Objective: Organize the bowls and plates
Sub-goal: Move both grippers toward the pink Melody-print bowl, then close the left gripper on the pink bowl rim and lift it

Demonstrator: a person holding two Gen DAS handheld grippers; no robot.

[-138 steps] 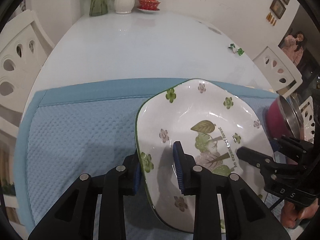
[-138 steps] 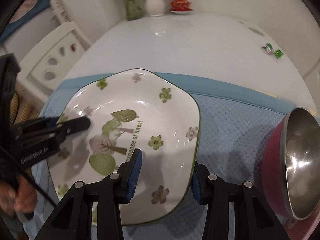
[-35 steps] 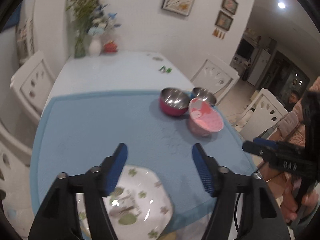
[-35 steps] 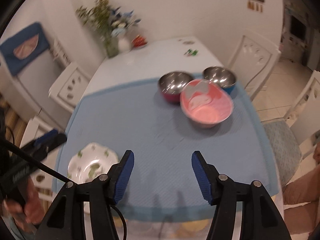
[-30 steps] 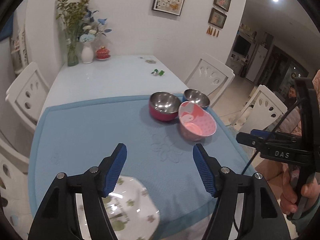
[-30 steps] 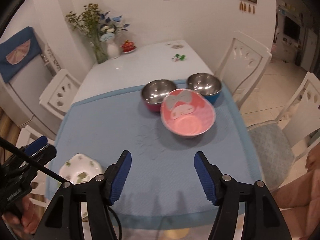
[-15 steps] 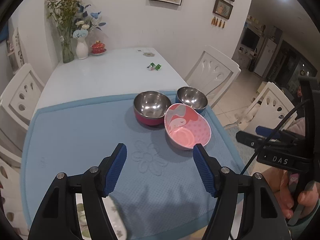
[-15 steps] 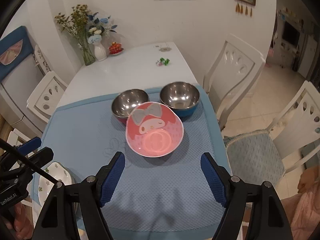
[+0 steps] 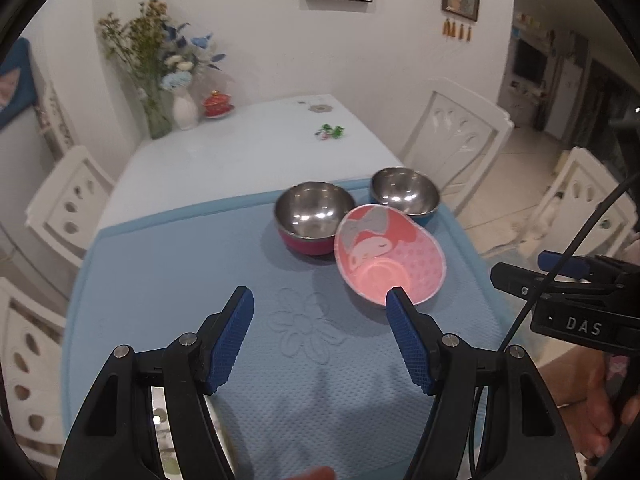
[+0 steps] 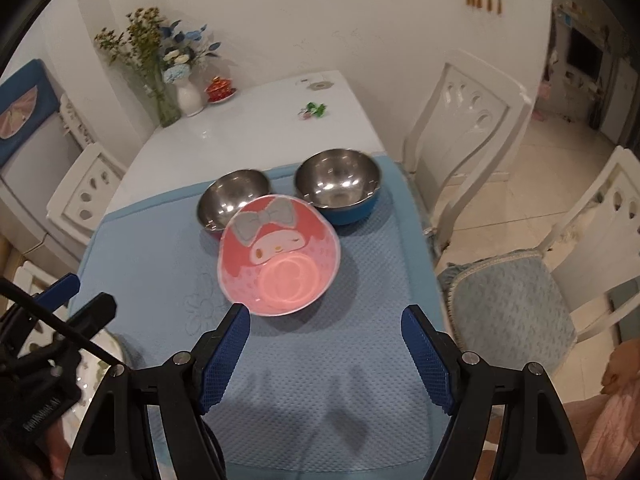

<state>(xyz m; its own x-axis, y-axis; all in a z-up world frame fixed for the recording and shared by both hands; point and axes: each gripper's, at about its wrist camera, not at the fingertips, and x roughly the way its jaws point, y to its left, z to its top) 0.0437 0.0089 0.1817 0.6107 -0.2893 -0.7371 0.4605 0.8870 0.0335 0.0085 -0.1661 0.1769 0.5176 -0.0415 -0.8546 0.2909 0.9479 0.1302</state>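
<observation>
A pink cartoon bowl (image 9: 390, 258) (image 10: 280, 256) sits on the blue mat (image 9: 168, 264) (image 10: 376, 280). Behind it stand a steel bowl with a red outside (image 9: 314, 216) (image 10: 230, 202) and a steel bowl with a blue outside (image 9: 404, 192) (image 10: 338, 184). The white floral plate (image 10: 102, 354) lies at the mat's near left corner, mostly hidden behind my left gripper; a sliver shows in the left wrist view (image 9: 160, 416). My left gripper (image 9: 320, 312) is open and empty above the mat. My right gripper (image 10: 326, 326) is open and empty, just short of the pink bowl.
A white table (image 9: 256, 148) extends beyond the mat, with flower vases (image 9: 184, 108), a red lidded cup (image 9: 216, 102) and small green items (image 9: 332, 131). White chairs (image 9: 452, 136) (image 10: 460, 120) stand around. A cushioned chair (image 10: 516, 300) is at right.
Since the plate was let go at the near left, both grippers have moved right and forward toward the bowls. The pink bowl now looms larger in both views.
</observation>
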